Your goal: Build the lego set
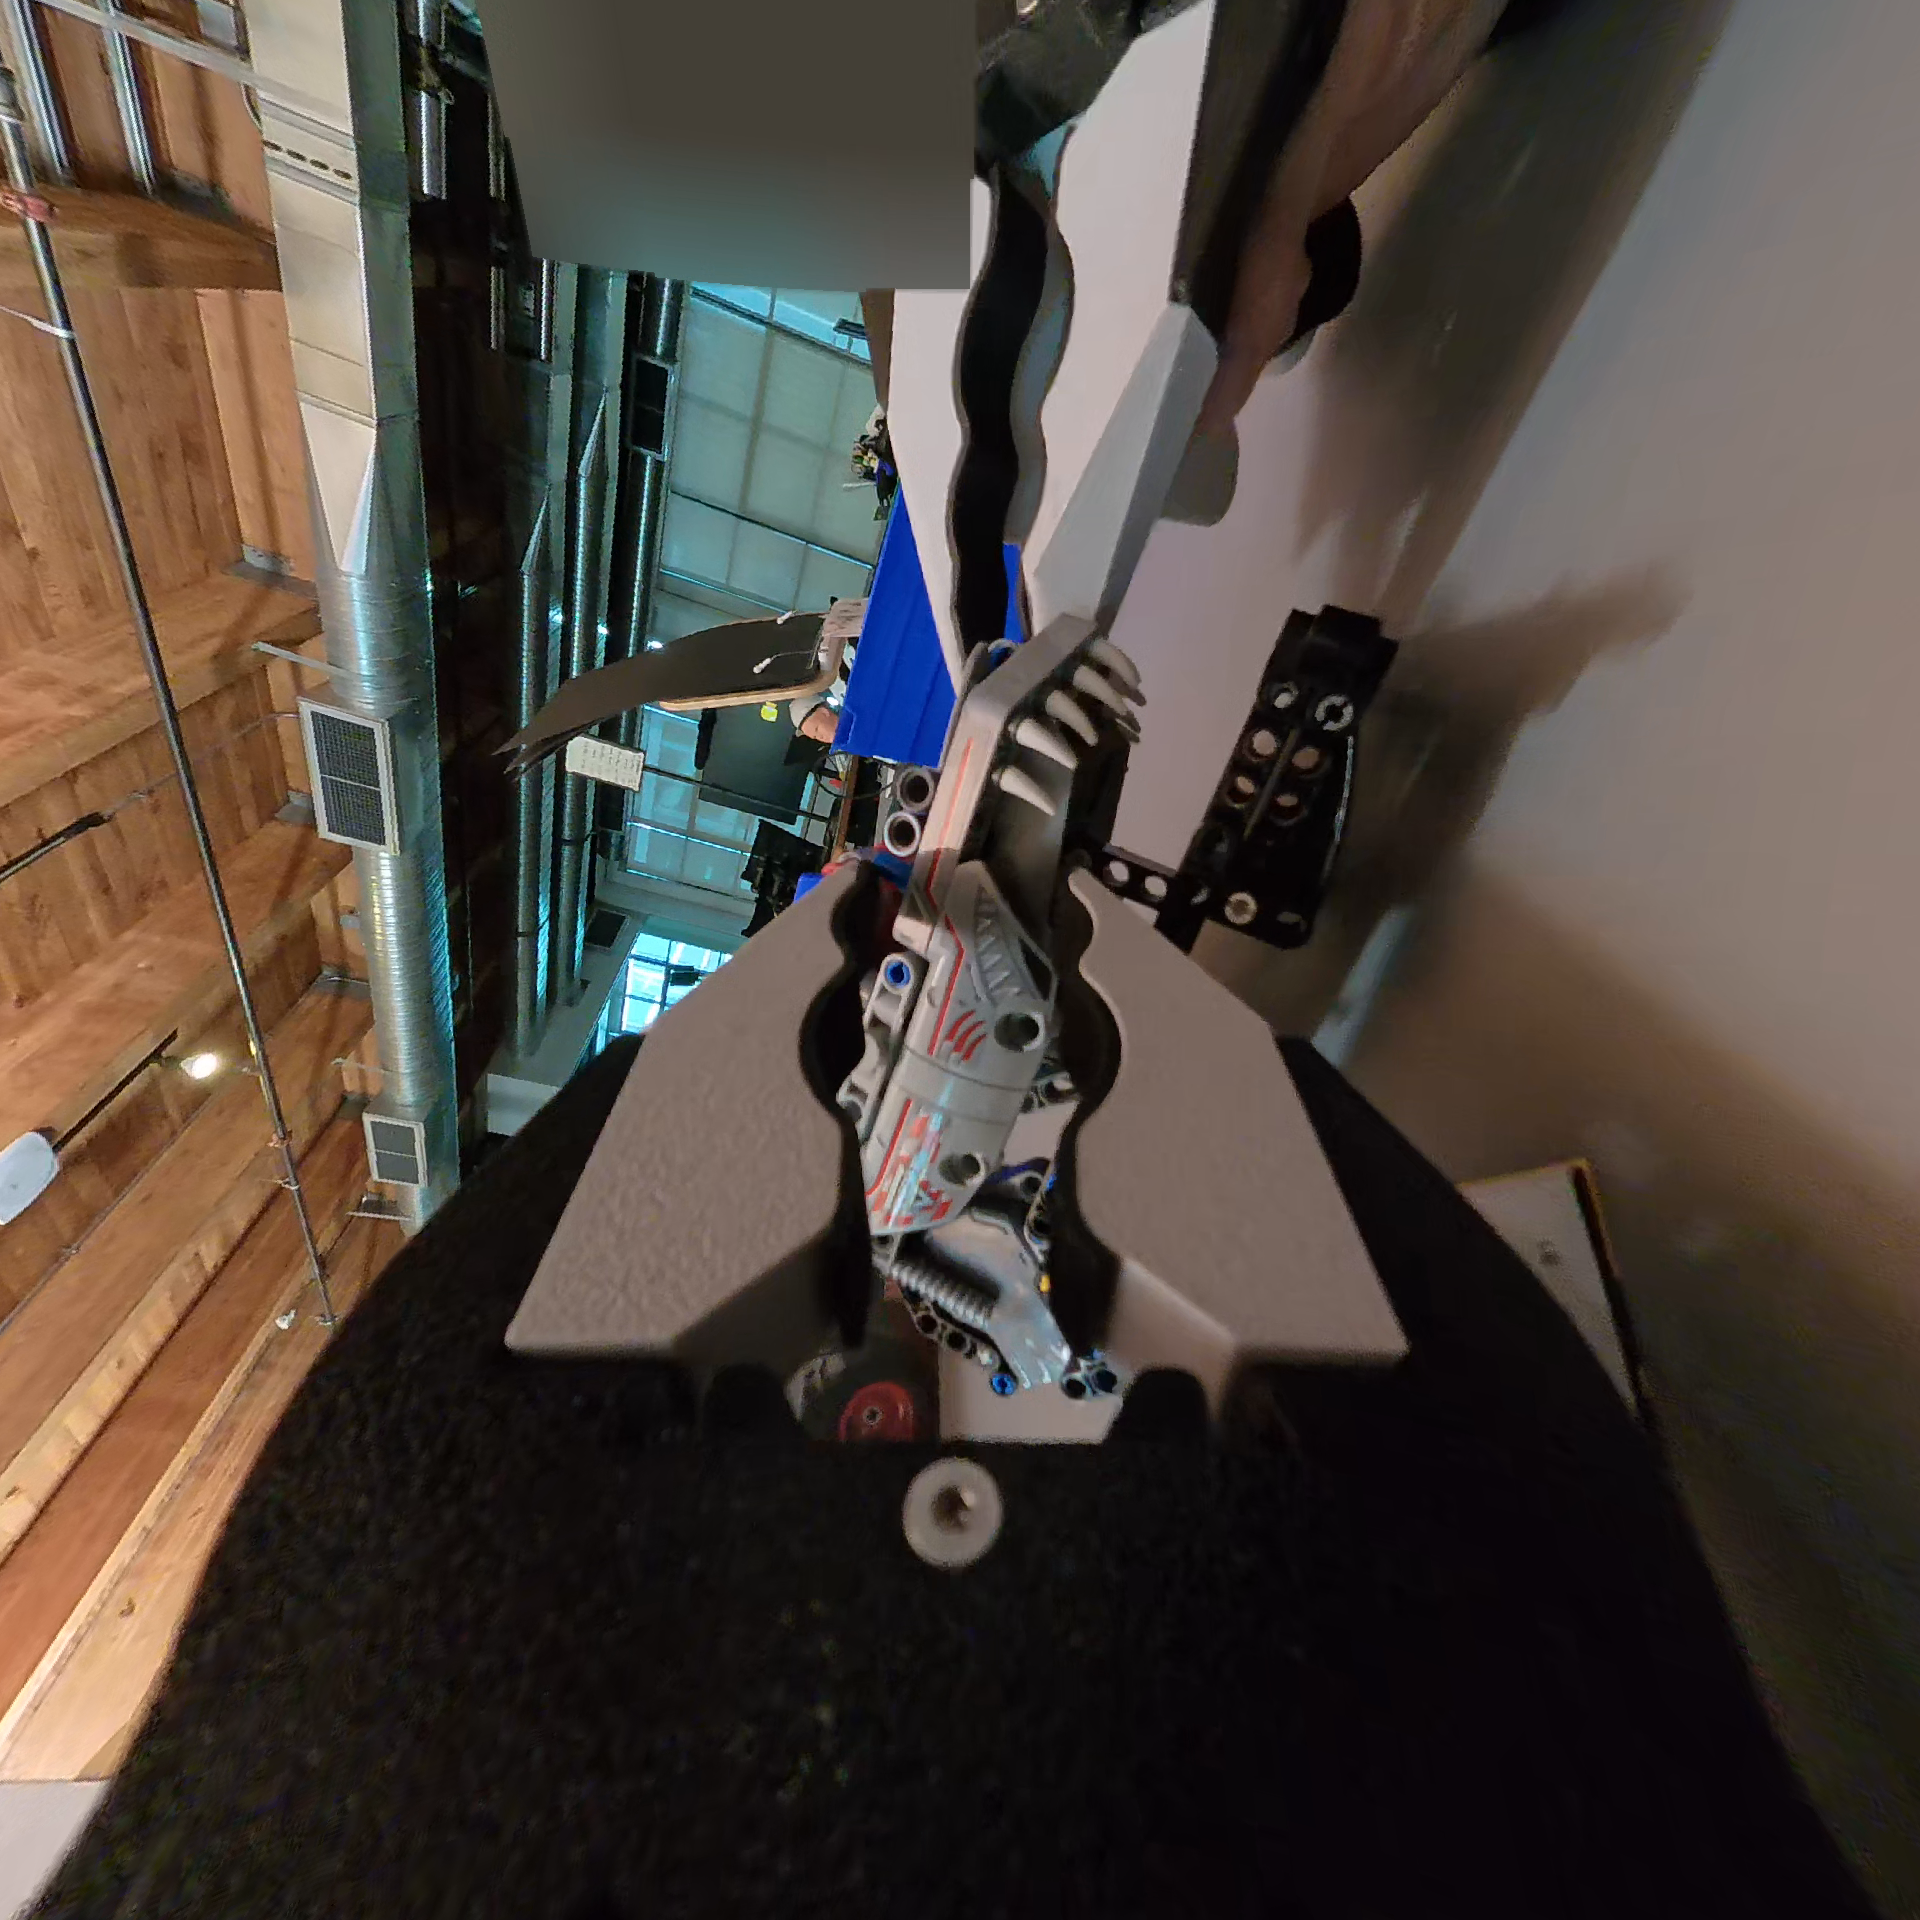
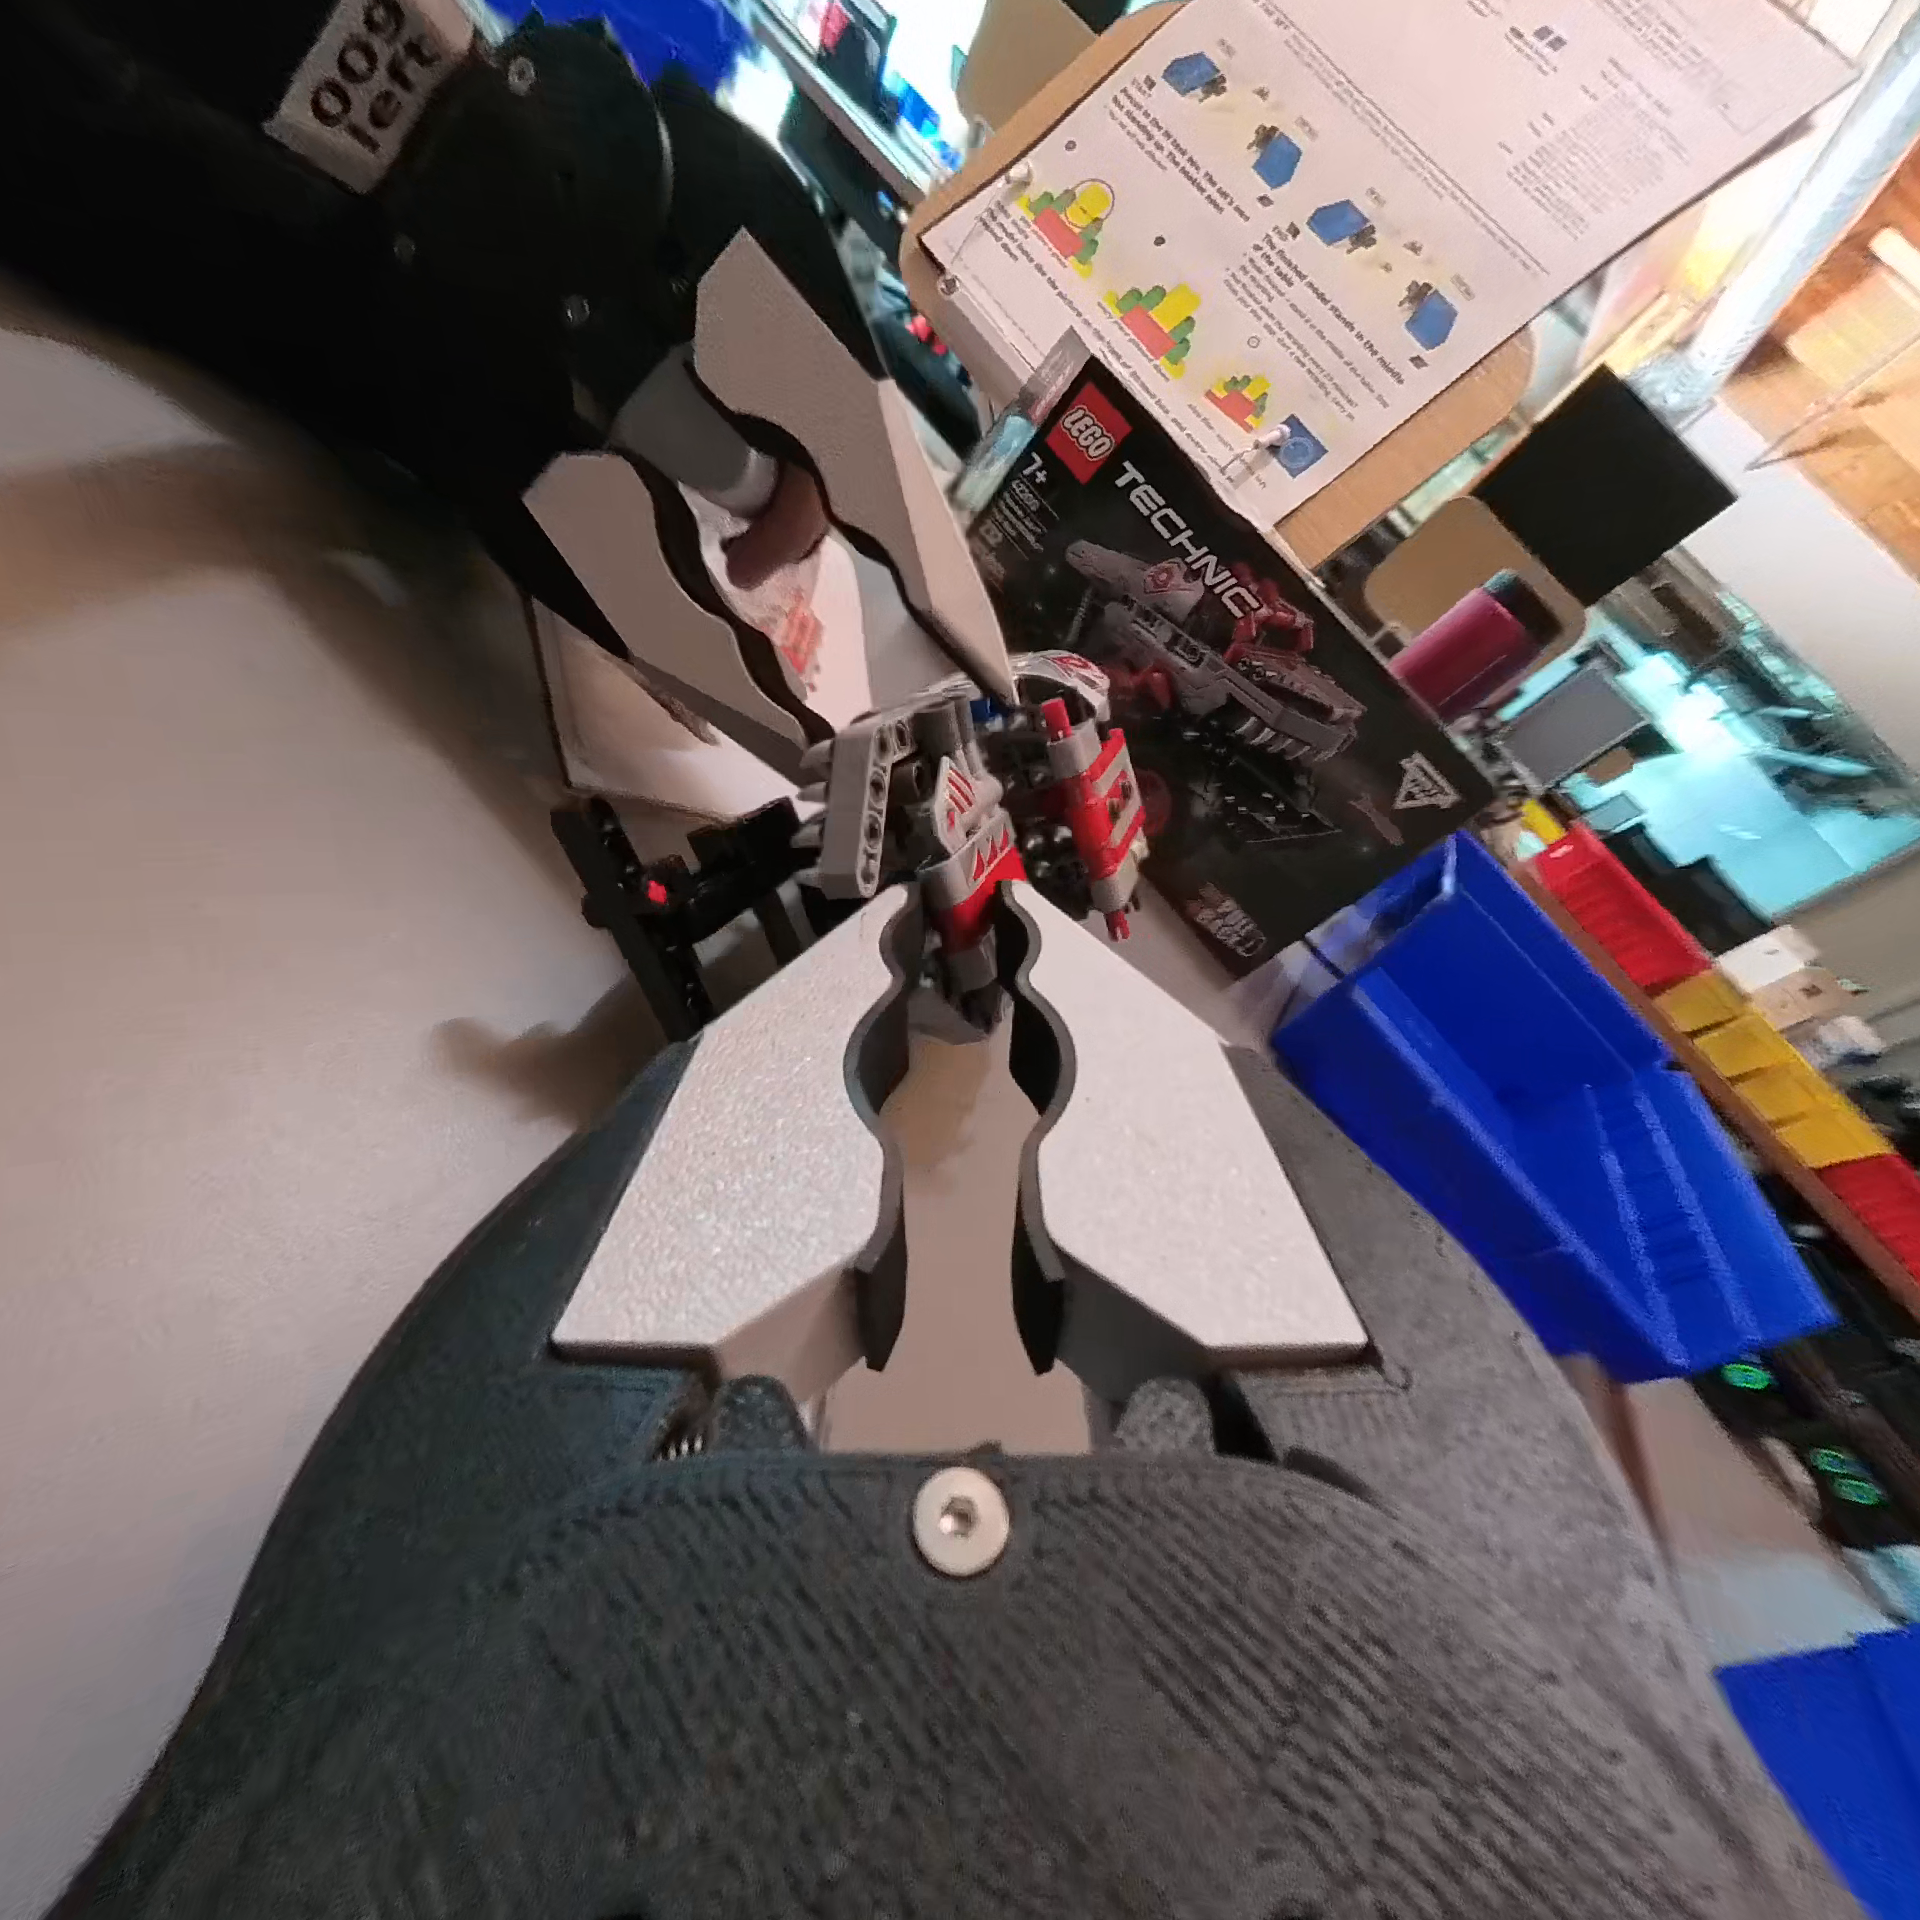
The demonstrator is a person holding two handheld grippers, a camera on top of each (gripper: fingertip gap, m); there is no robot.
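Left wrist view: left tongs [image 1: 961,1049] clamped on the grey-red lego model [image 1: 961,1039], toothed end toward 12 o'clock | right wrist view: right tongs [image 2: 961,971] clamped on the model's [image 2: 966,831] red-grey end, above the worktop [image 2: 208,935] | judged light, rigid, joints may pop; grip solid beams | black frame [image 1: 1283,769] at 2 o'clock.

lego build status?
Done: the grey-and-red model has its body panels, spring and toothed jaw on. In hand: left claw and right claw both grip the model. Left: a black frame assembly lies apart on the table, unattached.
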